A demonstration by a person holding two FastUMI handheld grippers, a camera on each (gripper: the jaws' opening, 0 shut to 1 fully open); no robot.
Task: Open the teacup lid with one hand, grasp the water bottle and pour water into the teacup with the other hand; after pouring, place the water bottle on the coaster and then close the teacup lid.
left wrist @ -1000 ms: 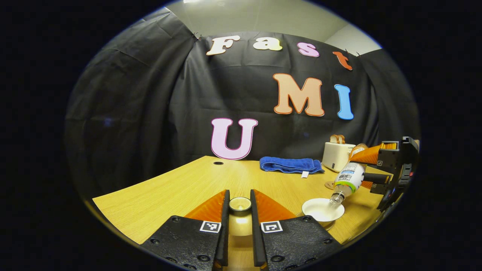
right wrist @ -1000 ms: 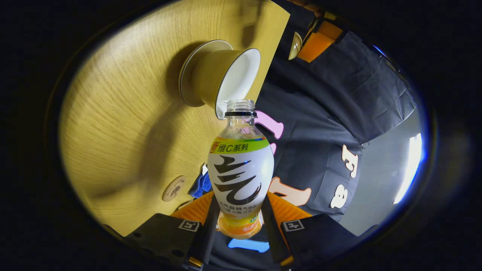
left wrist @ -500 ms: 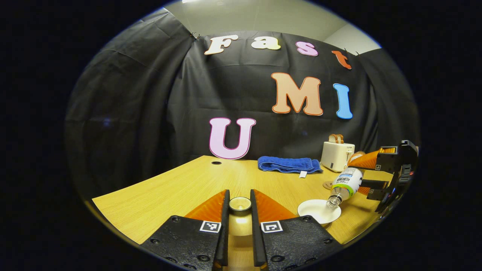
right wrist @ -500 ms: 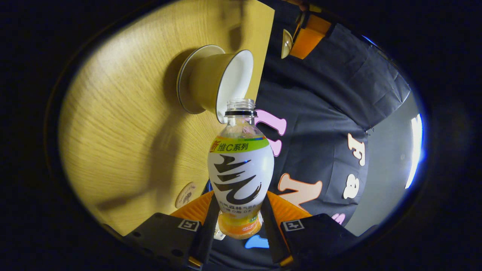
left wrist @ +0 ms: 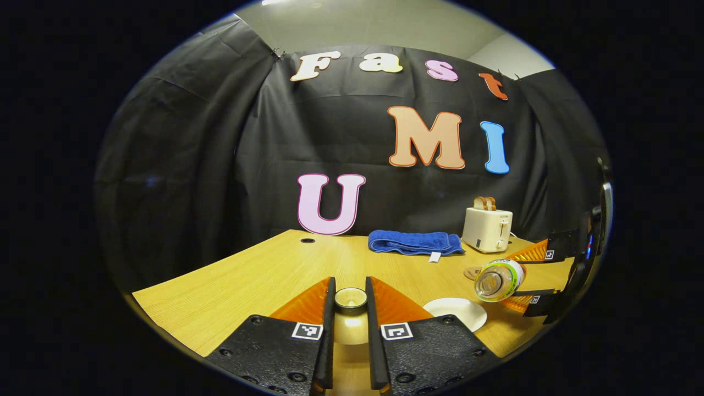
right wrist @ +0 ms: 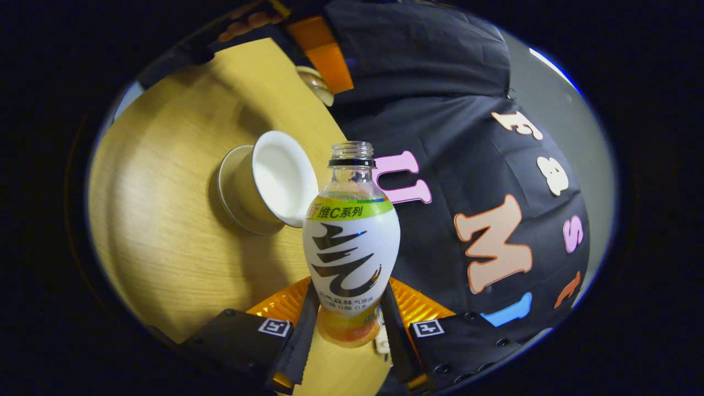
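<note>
Since a moment ago the water bottle [right wrist: 351,242] has swung back from its steep pour over the teacup [right wrist: 268,184]: in the left gripper view its open mouth no longer dips to the cup's rim but points sideways, the bottle [left wrist: 498,279] lying near level above and just right of the teacup [left wrist: 456,312]. The right gripper [right wrist: 346,324] pinches the bottle low on its body, one finger pressed on either side; the neck is uncapped and no water can be made out inside. The left gripper [left wrist: 350,308] has its fingers closed on the knob of the teacup lid [left wrist: 350,298], holding it clear of the cup, to the cup's left. The teacup itself stands uncovered on its saucer [right wrist: 234,203], its white inside showing; whether it holds water cannot be told. Beyond the teacup lies the round coaster [left wrist: 472,272], bare, just behind the bottle. Farther back from the teacup sit a folded blue towel [left wrist: 413,242] and a cream toaster [left wrist: 487,230] with slices of bread in its slots, the towel left of the toaster. All of this rests on a light wooden table [left wrist: 258,275] with a small cable hole near its far edge. Black cloth walls [left wrist: 181,165] the booth behind the table, with a pale ceiling above. In the right gripper view a hand [right wrist: 247,23] shows beyond the teacup, at the far gripper.
</note>
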